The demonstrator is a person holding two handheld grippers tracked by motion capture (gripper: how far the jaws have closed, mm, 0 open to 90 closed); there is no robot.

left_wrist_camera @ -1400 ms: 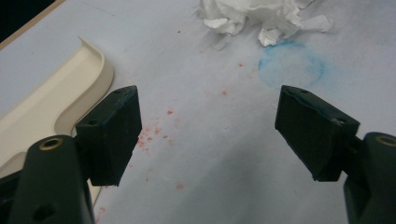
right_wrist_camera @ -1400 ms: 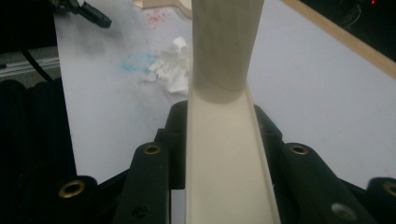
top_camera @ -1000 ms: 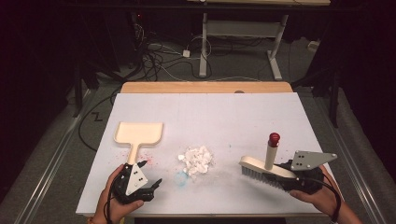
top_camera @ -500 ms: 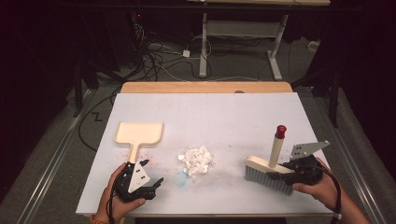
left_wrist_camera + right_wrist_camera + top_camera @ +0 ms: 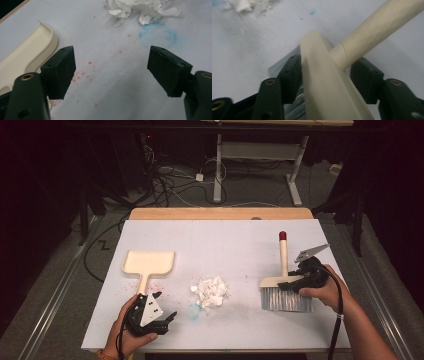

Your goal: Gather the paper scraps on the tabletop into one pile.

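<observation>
The right gripper [image 5: 295, 282] clamps the hand brush [image 5: 284, 292] by its cream head; best to keep the bristles flat on the table [image 5: 240, 245] and sweep steadily toward the crumpled paper scraps [image 5: 210, 291], well off to its side. The left gripper [image 5: 157, 307] gapes open, holding nothing, just beside the dustpan [image 5: 149, 264] handle; it should grasp that handle first. The left gripper view reveals red specks [image 5: 82, 73] and a blue ring stain [image 5: 157, 36] ahead of its jaws, faint from above
</observation>
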